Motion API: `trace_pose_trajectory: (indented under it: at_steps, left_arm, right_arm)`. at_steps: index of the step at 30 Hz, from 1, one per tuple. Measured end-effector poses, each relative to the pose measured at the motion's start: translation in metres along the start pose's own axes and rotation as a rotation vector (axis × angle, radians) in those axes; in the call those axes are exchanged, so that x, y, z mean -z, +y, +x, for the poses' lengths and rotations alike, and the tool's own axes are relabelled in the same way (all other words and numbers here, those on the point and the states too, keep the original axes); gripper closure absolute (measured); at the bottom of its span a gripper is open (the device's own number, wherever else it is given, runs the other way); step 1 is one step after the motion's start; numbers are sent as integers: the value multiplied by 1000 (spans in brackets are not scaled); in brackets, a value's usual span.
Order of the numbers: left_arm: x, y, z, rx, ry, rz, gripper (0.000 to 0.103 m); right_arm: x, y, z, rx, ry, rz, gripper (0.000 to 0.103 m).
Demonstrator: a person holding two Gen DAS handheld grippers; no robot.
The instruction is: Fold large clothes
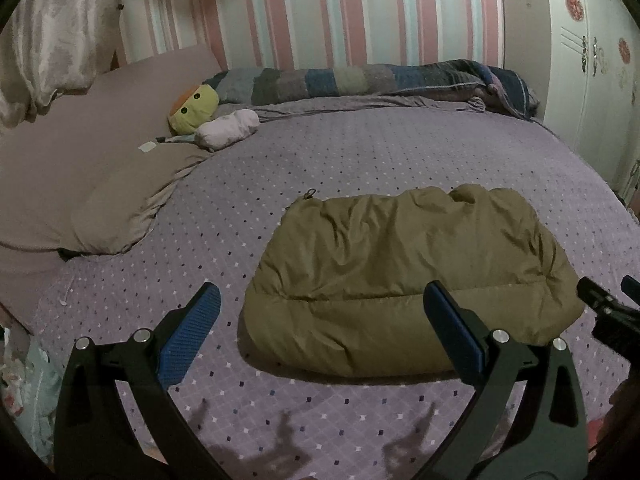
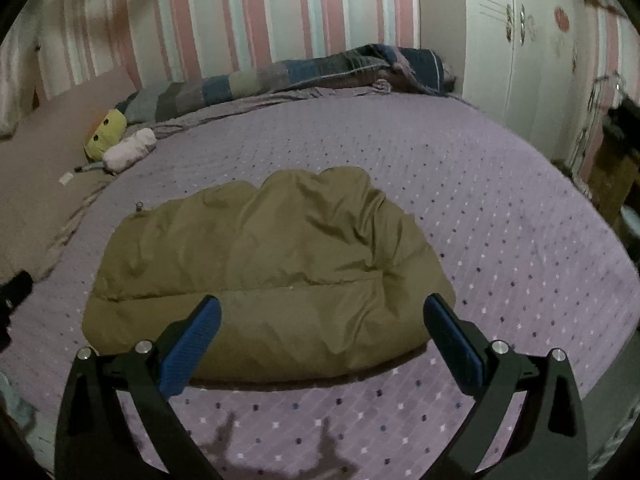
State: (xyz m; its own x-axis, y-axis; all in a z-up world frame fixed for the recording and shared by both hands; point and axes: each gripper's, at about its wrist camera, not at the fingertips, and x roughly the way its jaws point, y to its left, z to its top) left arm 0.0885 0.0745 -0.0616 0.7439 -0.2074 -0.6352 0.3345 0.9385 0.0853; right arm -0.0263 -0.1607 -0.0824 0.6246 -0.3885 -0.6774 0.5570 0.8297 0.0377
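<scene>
An olive-brown puffy jacket (image 1: 404,276) lies folded into a thick bundle on the purple dotted bedspread (image 1: 340,152). A zipper pull sticks out at its far left corner. My left gripper (image 1: 322,300) is open above the bed, at the bundle's near left edge, with nothing between its blue pads. The right gripper's black tip (image 1: 608,304) shows at the right edge of the left wrist view. In the right wrist view the jacket (image 2: 272,264) fills the middle, and my right gripper (image 2: 322,312) stands open over its near edge, holding nothing.
A beige pillow (image 1: 80,168) lies at the left. A yellow plush toy (image 1: 194,108) and a small pink bundle (image 1: 228,128) sit beside it. A striped rolled blanket (image 1: 360,80) runs along the striped wall. A white wardrobe (image 2: 520,40) stands at the right.
</scene>
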Motion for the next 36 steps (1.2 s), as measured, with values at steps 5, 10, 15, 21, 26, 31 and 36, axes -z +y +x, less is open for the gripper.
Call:
trace_pose_trajectory:
  at_steps: [5, 10, 15, 21, 26, 31, 36]
  left_arm:
    - [4, -2, 6, -5, 24, 10, 3]
    - [8, 0, 8, 20, 45, -13, 3]
    - [10, -5, 5, 18, 31, 3, 3]
    - [7, 0, 4, 11, 20, -8, 3]
    - [5, 4, 7, 11, 25, -22, 3]
    - [2, 4, 7, 18, 15, -22, 3]
    - [-2, 5, 6, 19, 5, -27, 3]
  right_arm:
    - [-2, 0, -3, 12, 3, -1, 2]
    - [-3, 6, -10, 17, -17, -19, 2]
    - [-13, 13, -18, 3, -65, -37, 2]
    - [-18, 19, -21, -27, -71, -38, 2]
    - [-17, 17, -20, -24, -63, -25, 2]
    - [-16, 15, -23, -13, -62, -15, 2]
    - [-15, 15, -27, -16, -73, -11, 2]
